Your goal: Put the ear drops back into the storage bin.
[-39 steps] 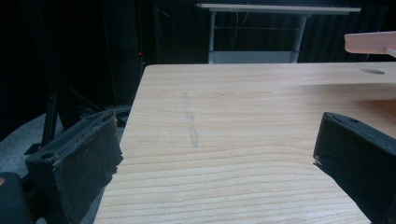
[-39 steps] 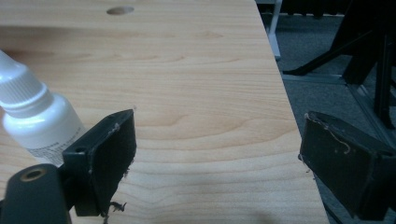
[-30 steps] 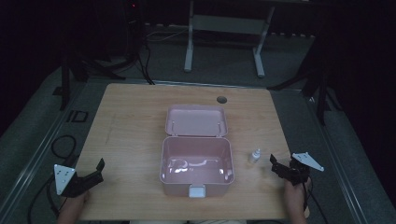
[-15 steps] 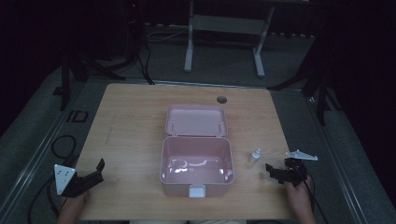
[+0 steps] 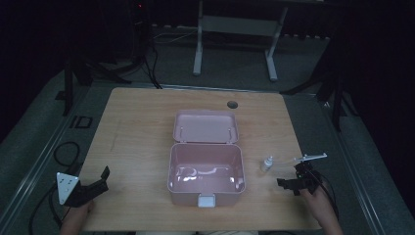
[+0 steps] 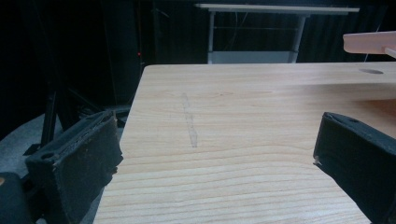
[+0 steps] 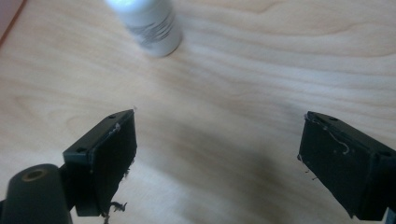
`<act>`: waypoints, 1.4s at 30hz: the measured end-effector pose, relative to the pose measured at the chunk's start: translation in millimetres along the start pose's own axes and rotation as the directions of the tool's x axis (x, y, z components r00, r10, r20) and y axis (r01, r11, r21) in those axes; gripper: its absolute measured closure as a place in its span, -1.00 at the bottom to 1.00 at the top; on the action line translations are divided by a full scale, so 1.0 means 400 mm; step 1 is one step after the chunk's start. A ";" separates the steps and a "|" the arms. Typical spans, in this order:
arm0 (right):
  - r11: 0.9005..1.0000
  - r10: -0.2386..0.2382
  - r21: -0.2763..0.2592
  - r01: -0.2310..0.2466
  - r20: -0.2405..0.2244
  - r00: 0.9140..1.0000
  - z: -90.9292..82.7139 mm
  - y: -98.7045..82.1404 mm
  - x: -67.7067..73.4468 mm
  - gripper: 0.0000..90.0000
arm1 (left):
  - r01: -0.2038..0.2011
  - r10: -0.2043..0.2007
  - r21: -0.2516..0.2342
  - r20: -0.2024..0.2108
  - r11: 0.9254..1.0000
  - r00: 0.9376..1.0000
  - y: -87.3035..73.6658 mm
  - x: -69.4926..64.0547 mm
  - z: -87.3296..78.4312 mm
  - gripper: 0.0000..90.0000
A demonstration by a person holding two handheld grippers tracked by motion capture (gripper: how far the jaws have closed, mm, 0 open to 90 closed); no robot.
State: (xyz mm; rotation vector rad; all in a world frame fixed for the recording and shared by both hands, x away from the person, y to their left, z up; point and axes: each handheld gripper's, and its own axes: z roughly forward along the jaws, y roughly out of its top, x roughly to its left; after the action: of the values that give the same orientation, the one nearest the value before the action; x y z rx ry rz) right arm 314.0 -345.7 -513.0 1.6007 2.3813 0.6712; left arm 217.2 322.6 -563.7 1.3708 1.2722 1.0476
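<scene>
Your right gripper point(image 5: 288, 184) has swung leftward, jaws spread, empty; the small bottle point(image 5: 266, 164) stands upright just far-left of it.

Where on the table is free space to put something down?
Widest: the bare wood between the left gripper and the pink box, up to the far edge. Crowded: right of the box, where the small bottle stands near the right gripper.

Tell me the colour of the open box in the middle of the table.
Pale pink, lid and base alike; the box shows best in the high view.
</scene>
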 end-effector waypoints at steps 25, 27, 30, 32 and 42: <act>0.787 -0.299 0.529 0.317 -0.123 0.946 -0.019 0.060 0.079 -0.75 | 0.000 0.000 0.003 0.002 1.000 1.000 0.000 0.000 0.000 -0.98; 0.777 -0.306 0.538 0.326 -0.129 0.943 -0.019 0.066 0.084 -0.72 | 0.000 0.000 0.002 0.002 1.000 1.000 0.000 0.000 0.000 -0.98; 0.777 -0.304 0.541 0.323 -0.127 0.944 -0.019 0.076 0.082 -0.72 | -0.001 0.001 0.000 0.004 1.000 1.000 0.000 0.000 0.000 -0.98; 0.774 -0.300 0.545 0.323 -0.133 0.945 -0.020 0.081 0.080 -0.72 | 0.000 0.000 0.001 0.003 1.000 1.000 0.000 0.001 0.000 -0.98; 0.798 -0.279 0.523 0.299 -0.118 0.953 -0.016 0.128 0.066 -0.76 | 0.000 0.000 0.004 0.004 1.000 1.000 0.000 0.001 0.000 -0.98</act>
State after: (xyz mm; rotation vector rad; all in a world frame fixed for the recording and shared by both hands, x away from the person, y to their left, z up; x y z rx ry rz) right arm 343.4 -307.4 -481.0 1.3298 2.9296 -0.0464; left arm 217.5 322.9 -563.6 1.3755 1.2723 1.0427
